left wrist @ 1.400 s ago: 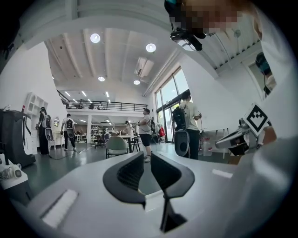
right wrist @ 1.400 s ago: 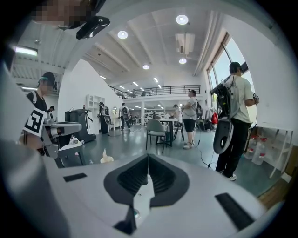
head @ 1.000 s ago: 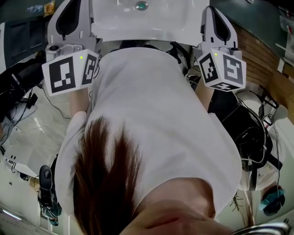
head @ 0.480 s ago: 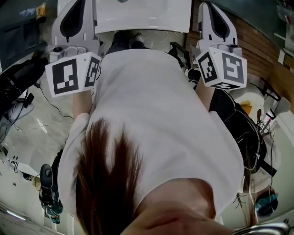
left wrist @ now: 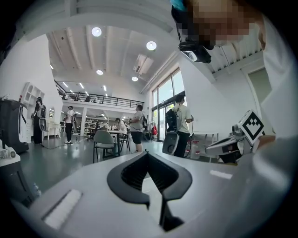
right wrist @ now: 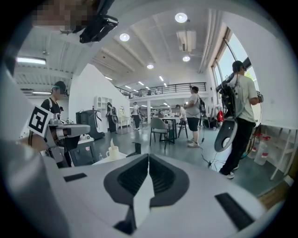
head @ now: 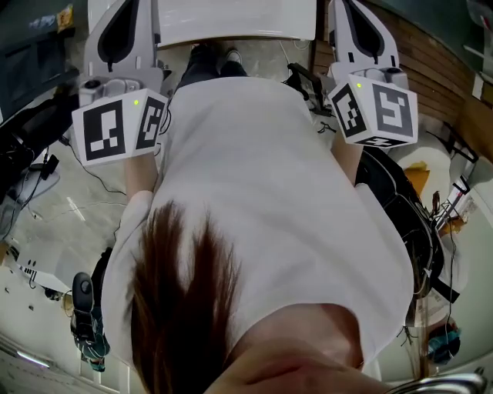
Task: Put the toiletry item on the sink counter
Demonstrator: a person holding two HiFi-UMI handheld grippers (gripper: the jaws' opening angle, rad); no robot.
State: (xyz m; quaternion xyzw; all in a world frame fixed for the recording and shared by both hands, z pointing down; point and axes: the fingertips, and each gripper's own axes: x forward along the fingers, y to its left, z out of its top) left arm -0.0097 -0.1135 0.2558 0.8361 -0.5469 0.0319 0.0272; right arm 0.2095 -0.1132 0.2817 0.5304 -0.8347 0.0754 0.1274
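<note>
Standing with shoes just short of a white sink whose near rim crosses the top of the head view, the person in a white shirt holds one tool at each side of the body. The left hand-held gripper is up beside the sink's left end, its marker cube low at the person's left arm. The right hand-held gripper is beside the sink's right end, with its own marker cube close to the right arm. Long dark hair hangs over the shirt in the lower part of the head view. A dark bag lies on the floor to the person's right.

In the left gripper view the left hand-held gripper has its two dark pads pressed together with nothing between them. It looks out across a large hall where a grey chair stands and a person with a backpack is near tall windows.

In the right gripper view the right hand-held gripper is likewise closed, pads meeting along a thin line, and it grips nothing. Beyond it a white cup sits on a small tabletop, and another person carrying a backpack stands at the right.

None of the views shows the toiletry item, so its place cannot be told.
</note>
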